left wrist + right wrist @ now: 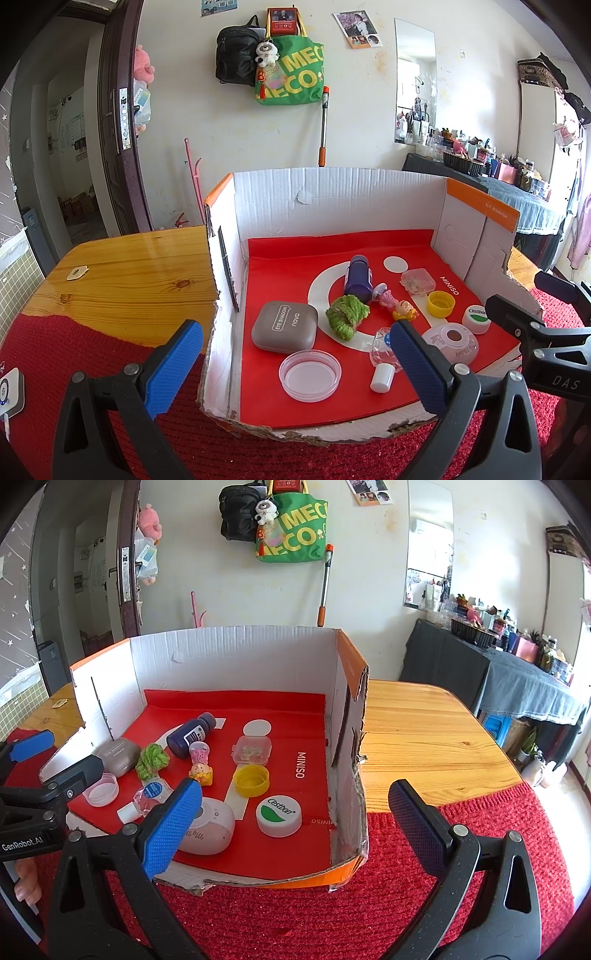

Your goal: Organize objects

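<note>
An open cardboard box (332,192) with a red liner holds small items: a grey eyeshadow case (284,326), a green scrunchie (345,315), a purple bottle (357,277), a yellow cap (440,303), a white Cestbon jar (478,319), a clear round lid (309,374) and a pink case (452,341). My left gripper (295,369) is open and empty at the box's front edge. My right gripper (295,827) is open and empty over the box's front right corner (354,864). The Cestbon jar (279,816) lies just beyond it.
The box stands on a wooden table (424,731) with a red knitted mat (314,915) at the front. A small tag (77,273) lies on the wood at left. A white device (9,391) sits at the mat's left edge.
</note>
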Motion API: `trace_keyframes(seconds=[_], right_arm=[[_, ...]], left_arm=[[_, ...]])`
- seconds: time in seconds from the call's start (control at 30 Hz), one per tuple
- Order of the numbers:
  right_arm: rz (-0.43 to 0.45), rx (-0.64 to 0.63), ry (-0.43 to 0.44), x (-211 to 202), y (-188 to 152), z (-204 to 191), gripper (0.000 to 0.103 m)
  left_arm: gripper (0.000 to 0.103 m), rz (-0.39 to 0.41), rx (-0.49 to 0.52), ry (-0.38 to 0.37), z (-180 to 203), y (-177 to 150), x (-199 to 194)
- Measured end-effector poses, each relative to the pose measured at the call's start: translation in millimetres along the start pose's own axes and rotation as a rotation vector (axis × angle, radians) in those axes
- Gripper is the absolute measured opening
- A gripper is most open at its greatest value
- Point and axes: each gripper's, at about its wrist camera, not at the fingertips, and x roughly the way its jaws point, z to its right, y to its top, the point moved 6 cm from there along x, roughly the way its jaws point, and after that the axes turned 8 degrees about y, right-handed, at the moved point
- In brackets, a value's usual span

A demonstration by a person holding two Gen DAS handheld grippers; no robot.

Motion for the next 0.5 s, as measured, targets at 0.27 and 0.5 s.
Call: trace_keyframes(seconds=[0.27,0.5], right_arm=[[-0.001,-0.004,-0.002,0.3,0.5,0.2,0.103],[0.018,0.001,-0.004,-3.1,-0.8,1.2,0.103]], left_arm=[[0.103,0.013,-0.002,0.001,-0.9,0.7,-3.1],[0.103,0.02,-0.008,0.005,-2.0,1.5,-4.9]])
